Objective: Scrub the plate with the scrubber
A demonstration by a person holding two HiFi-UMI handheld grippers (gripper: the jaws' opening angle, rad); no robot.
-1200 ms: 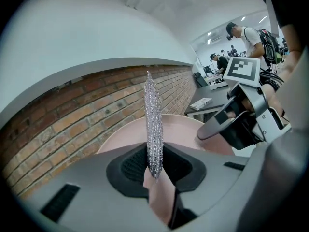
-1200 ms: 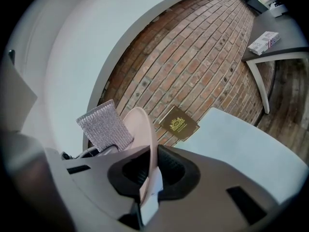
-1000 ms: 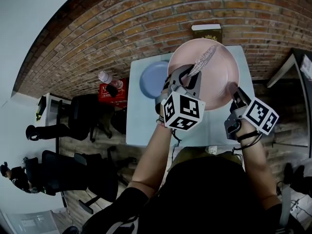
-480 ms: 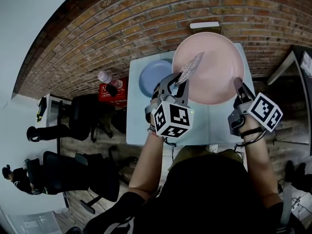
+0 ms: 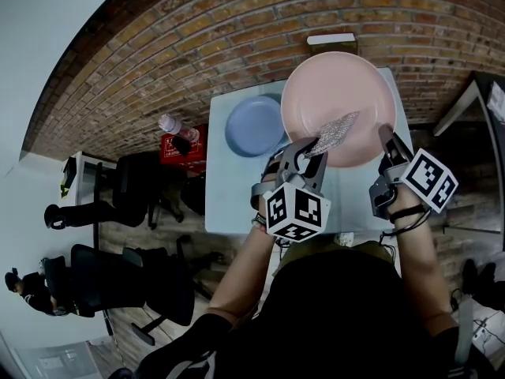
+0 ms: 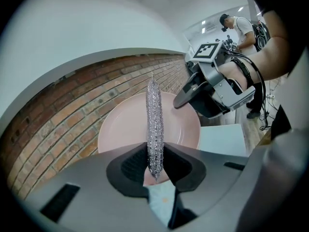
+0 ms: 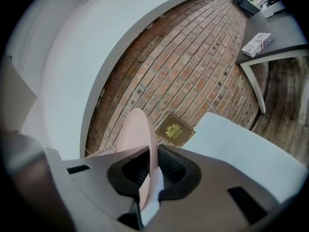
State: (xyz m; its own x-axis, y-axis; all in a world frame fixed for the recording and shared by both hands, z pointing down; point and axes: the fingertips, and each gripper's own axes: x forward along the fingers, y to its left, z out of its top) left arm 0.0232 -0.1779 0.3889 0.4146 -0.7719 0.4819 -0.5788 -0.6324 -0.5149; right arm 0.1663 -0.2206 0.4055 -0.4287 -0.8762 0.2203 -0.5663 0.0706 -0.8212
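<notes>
Left gripper [image 6: 154, 167] clamps a silvery mesh scrubber [image 6: 154, 122], its strip stretched across the lower face of a pink plate [image 5: 347, 93]. Right gripper [image 7: 147, 170] pinches the plate's rim, holding it over a pale table [image 5: 229, 204]. A blue plate [image 5: 252, 126] lies alongside, before a brick wall [image 5: 158, 46].

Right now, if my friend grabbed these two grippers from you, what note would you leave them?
Left gripper: shut on the scrubber, which sticks out over the pink plate.
Right gripper: shut on that plate's rim, holding it tilted over the table.
A blue plate lies on the table.
Done: both things are gripped.
Left: rub the scrubber across the plate's face. How much is already scrubbed, I cannot tell.
</notes>
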